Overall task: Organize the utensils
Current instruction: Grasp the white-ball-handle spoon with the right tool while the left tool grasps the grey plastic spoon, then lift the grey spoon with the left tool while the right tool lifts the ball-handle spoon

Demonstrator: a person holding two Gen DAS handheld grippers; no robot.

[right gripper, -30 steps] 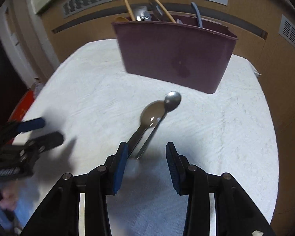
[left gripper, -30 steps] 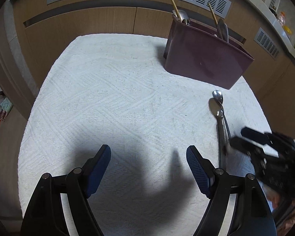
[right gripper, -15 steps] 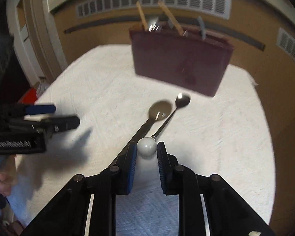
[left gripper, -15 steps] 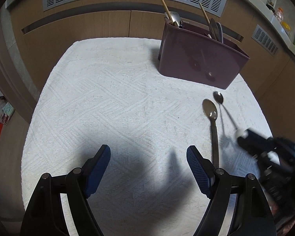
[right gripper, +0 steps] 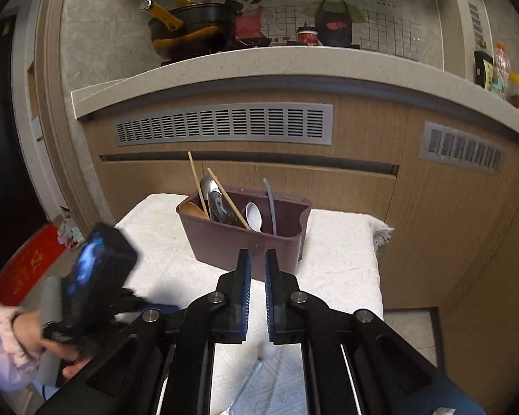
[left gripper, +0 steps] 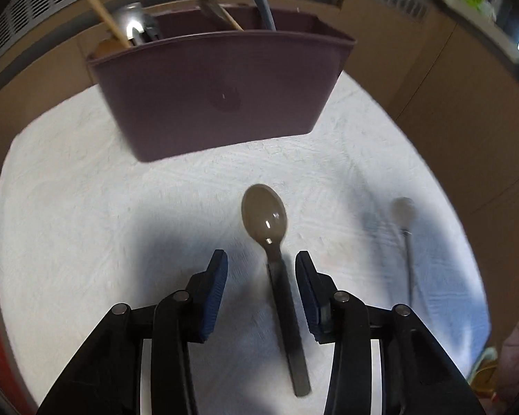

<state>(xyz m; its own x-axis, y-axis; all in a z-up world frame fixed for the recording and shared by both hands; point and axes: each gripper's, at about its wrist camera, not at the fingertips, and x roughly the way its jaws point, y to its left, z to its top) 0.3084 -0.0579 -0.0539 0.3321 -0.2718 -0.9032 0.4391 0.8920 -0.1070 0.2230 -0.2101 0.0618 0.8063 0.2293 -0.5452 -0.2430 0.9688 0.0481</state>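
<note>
A maroon utensil caddy (left gripper: 221,97) stands on the white towel (left gripper: 86,228), holding chopsticks and spoons; it also shows in the right wrist view (right gripper: 245,238). A large steel spoon (left gripper: 270,242) lies on the towel, its handle running between the open fingers of my left gripper (left gripper: 261,269). A thin spoon with a white ball end (left gripper: 403,207) hangs blurred at the right. My right gripper (right gripper: 257,266) is raised high with its pads nearly closed; the ball-ended spoon (right gripper: 259,363) shows below it, and the grip itself is hidden.
Wooden cabinet fronts with grey vents (right gripper: 225,124) stand behind the towel. A counter above (right gripper: 294,62) carries a pan and jars. The left gripper body and a hand (right gripper: 86,294) sit at the lower left of the right wrist view.
My left gripper moved right and forward over the large spoon's handle and narrowed. My right gripper rose high above the towel with the ball-ended spoon beneath it.
</note>
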